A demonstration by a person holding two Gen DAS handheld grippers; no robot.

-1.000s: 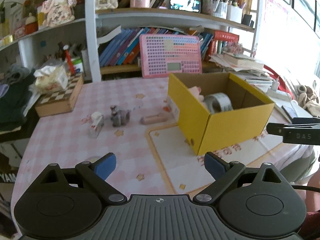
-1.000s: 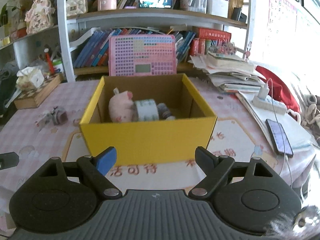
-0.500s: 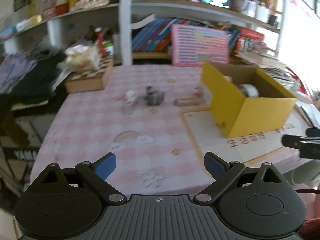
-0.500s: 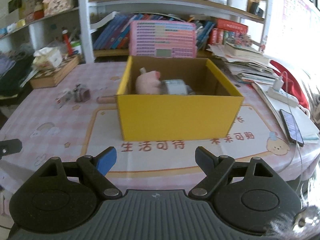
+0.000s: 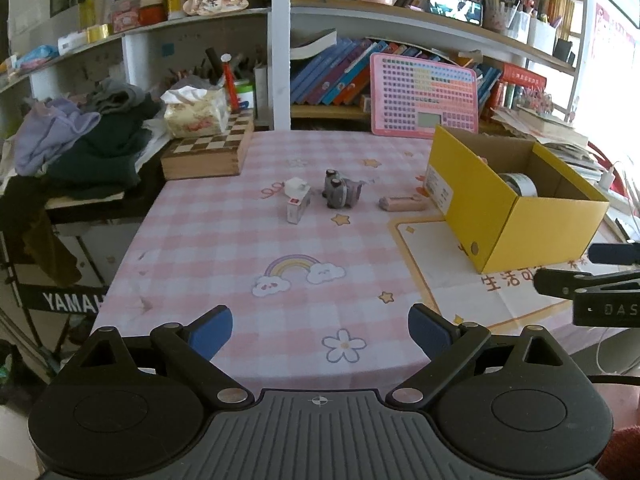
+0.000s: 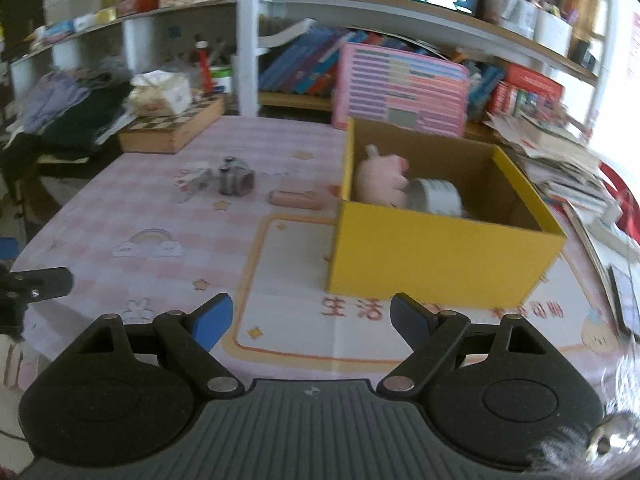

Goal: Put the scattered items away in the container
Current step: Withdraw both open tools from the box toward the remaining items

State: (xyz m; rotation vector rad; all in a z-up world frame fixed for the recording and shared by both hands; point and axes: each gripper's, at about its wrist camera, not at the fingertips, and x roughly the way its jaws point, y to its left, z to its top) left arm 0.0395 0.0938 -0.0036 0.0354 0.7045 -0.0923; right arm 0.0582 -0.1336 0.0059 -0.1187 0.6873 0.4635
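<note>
A yellow cardboard box (image 5: 516, 220) (image 6: 440, 256) stands on the right of the pink checked table and holds a pink plush pig (image 6: 382, 180) and a roll of tape (image 6: 436, 196) (image 5: 518, 184). Left of the box lie a pink tube-like item (image 5: 402, 203) (image 6: 296, 199), a grey toy figure (image 5: 340, 194) (image 6: 236, 178) and a small white box (image 5: 298, 200) (image 6: 192, 182). My left gripper (image 5: 320, 330) hangs open over the table's near edge, far from them. My right gripper (image 6: 310, 318) is open too, in front of the box, with nothing between its fingers.
A wooden chessboard box (image 5: 208, 152) with a tissue pack on it sits at the table's back left, beside a pile of clothes (image 5: 80, 136). A pink keyboard-like toy (image 5: 424, 96) leans on the bookshelf behind. Papers and a phone (image 6: 624, 300) lie at right.
Both grippers have drawn back and swung left, so the box and scattered items look farther and shifted right. Both stay open and empty; nothing on the table moved.
</note>
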